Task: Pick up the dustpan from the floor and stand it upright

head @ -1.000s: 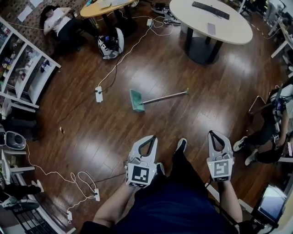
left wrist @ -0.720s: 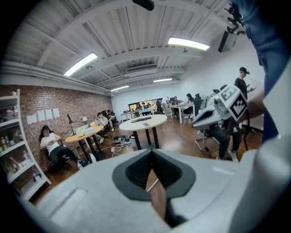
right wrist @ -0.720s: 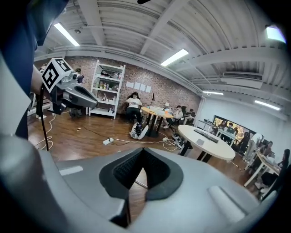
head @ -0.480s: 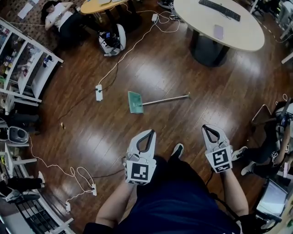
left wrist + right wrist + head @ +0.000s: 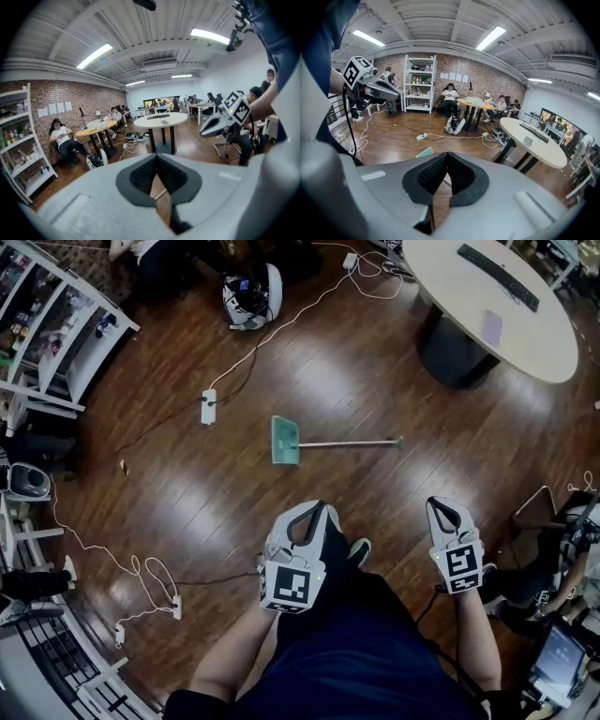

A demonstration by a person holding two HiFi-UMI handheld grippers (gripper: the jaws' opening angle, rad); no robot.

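The dustpan lies flat on the floor, its handle now level across the head view, slanted before. Left gripper and right gripper stay clenched, fingers empty, short of it

A white power strip lies on the dark wooden floor at 11 o'clock, its cable running toward 12. A pale oval table bearing a keyboard stands at 1 o'clock, with white shelving at 10.
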